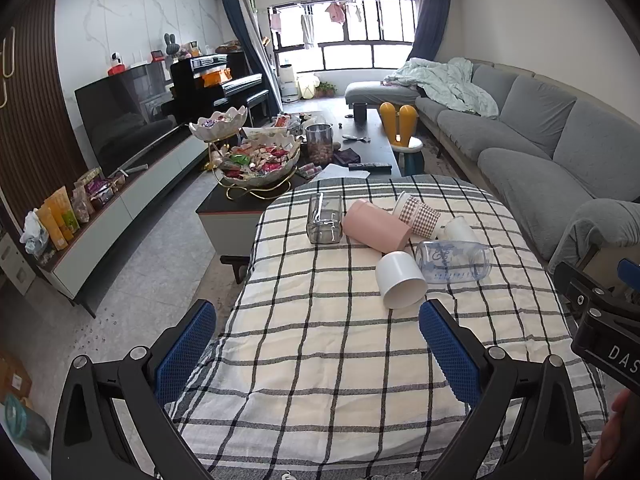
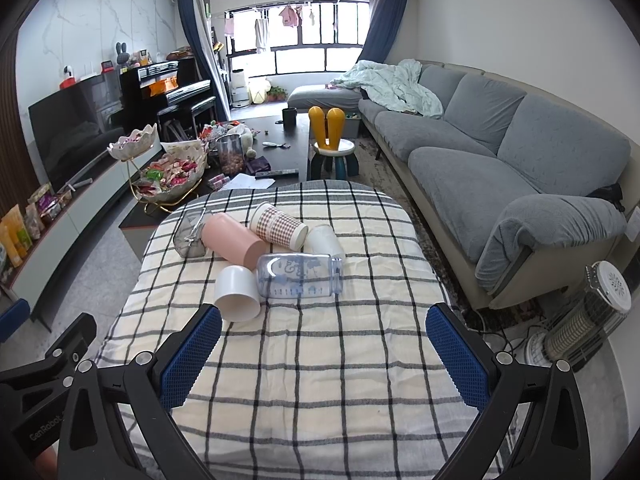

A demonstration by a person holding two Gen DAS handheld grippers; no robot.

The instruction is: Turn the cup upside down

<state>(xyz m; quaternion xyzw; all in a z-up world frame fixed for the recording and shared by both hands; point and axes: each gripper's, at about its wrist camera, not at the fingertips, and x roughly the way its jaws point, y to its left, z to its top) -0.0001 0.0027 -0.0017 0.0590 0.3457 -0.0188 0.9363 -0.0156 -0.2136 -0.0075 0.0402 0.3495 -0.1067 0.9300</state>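
Observation:
Several cups lie on their sides on the checked tablecloth [image 1: 320, 360]. A white cup [image 1: 400, 279] lies nearest, mouth toward me, also in the right wrist view [image 2: 237, 294]. Behind it lie a clear blue-printed bottle [image 1: 454, 262] [image 2: 300, 276], a pink cup [image 1: 376, 229] [image 2: 232, 240], a checked brown cup [image 1: 418, 216] [image 2: 278, 226], a small white cup [image 1: 460, 230] [image 2: 324, 240] and a clear square glass [image 1: 324, 220] [image 2: 190, 236]. My left gripper [image 1: 318, 344] is open and empty, short of the white cup. My right gripper [image 2: 324, 354] is open and empty, short of the bottle.
A dark coffee table [image 1: 280, 184] with snack bowls stands beyond the table's far edge. A grey sofa [image 2: 500, 168] runs along the right. A heater [image 2: 588, 316] stands on the floor at right. A TV cabinet [image 1: 120, 200] lines the left wall.

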